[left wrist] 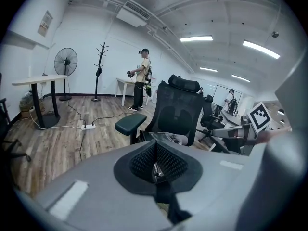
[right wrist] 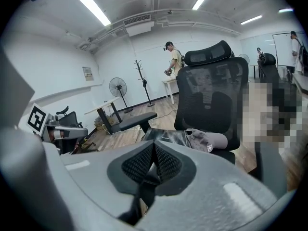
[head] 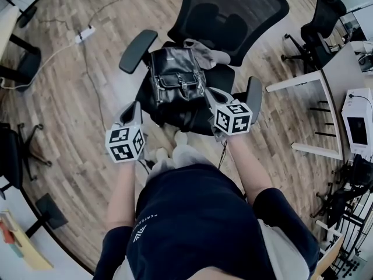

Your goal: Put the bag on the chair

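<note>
A black leather bag (head: 175, 74) rests upright on the seat of the black mesh office chair (head: 233, 10), leaning toward the backrest, with a grey cloth (head: 207, 54) lying at its top. My left gripper (head: 131, 114) hovers just off the seat's front left corner, shut and empty. My right gripper (head: 214, 95) hangs near the bag's front right side, jaws also shut with nothing between them. The left gripper view shows its closed pads (left wrist: 155, 160) with the bag (left wrist: 161, 137) beyond. In the right gripper view the bag (right wrist: 166, 136) lies past the shut gripper (right wrist: 154, 162).
The chair's armrests (head: 138, 50) (head: 254, 95) flank the bag. A power strip (head: 85, 34) and cable lie on the wooden floor at left. A white desk (head: 326, 98) and other chairs (head: 323, 16) stand at right. A person (left wrist: 143, 78) stands far off by a fan (left wrist: 65, 61).
</note>
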